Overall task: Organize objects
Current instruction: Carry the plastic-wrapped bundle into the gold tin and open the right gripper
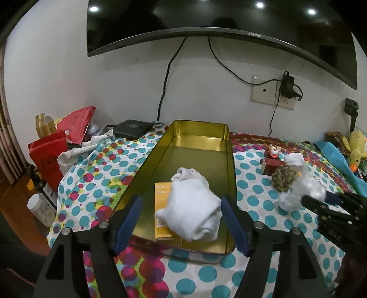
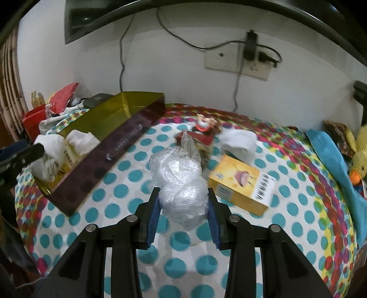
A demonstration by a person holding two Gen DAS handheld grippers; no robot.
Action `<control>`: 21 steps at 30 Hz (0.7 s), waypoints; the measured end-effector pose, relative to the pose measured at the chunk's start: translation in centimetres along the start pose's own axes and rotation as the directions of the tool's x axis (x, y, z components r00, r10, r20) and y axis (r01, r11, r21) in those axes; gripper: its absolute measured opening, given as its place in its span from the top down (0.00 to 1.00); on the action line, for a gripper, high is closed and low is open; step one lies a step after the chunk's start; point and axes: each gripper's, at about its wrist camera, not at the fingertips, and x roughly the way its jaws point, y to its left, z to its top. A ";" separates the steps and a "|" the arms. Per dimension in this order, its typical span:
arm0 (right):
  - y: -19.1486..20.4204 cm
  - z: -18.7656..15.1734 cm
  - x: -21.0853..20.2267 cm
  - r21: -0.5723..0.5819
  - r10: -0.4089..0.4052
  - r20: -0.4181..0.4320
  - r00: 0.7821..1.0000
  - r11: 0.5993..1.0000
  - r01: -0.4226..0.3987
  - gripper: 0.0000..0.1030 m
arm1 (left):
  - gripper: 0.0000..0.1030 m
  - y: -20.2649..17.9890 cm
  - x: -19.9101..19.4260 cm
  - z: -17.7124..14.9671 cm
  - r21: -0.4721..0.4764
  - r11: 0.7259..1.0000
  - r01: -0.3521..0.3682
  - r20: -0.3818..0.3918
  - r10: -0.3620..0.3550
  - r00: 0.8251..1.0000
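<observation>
Two tools: left gripper (image 1: 181, 223) over the tin's near end, right gripper (image 2: 183, 214) out over the cloth.
Left jaws: wide apart, gripping nothing; the sock (image 1: 191, 212) lies between the pads, apparently untouched.
Right jaws: pressed on a crumpled plastic bag (image 2: 180, 183), clear film bulging up past the pads.
Tin: long tin (image 1: 197, 135) with gold inside and dark outer wall, lying on the spotted cloth (image 1: 252, 270), far end toward the wall.
In the tin: white rolled sock on top of a yellow box (image 1: 161, 194), both at the near end; far end bare.
Cloth: white with teal, pink and red dots, covering a raised surface.
On the cloth: second yellow box (image 2: 240, 185) right of the bag, white roll (image 2: 240, 142) beyond it, small Santa figure (image 1: 273, 152), woven ball (image 1: 283, 177).
Right edge: blue fabric (image 2: 332, 155) and a yellow plush duck (image 1: 357, 149).
Left corner: red bags (image 1: 47, 149), black device (image 1: 133, 128), white jar (image 1: 42, 209) lower down.
Wall: white, TV (image 1: 218, 16) mounted high, two cables hanging down, socket (image 1: 273, 92) with a black charger plugged in.
</observation>
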 end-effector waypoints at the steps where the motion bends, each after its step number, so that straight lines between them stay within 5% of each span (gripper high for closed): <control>1: 0.5 0.3 0.1 -0.012 0.003 0.002 1.000 1.000 -0.003 0.66 | 0.29 0.3 -0.3 -0.1 -0.010 1.000 0.003 0.003 -0.003 1.000; 21: 12.2 7.7 4.4 -0.163 0.067 -0.009 0.998 0.984 -0.067 0.65 | 0.29 2.0 -3.7 1.6 -0.043 0.999 0.012 -0.039 -0.013 0.999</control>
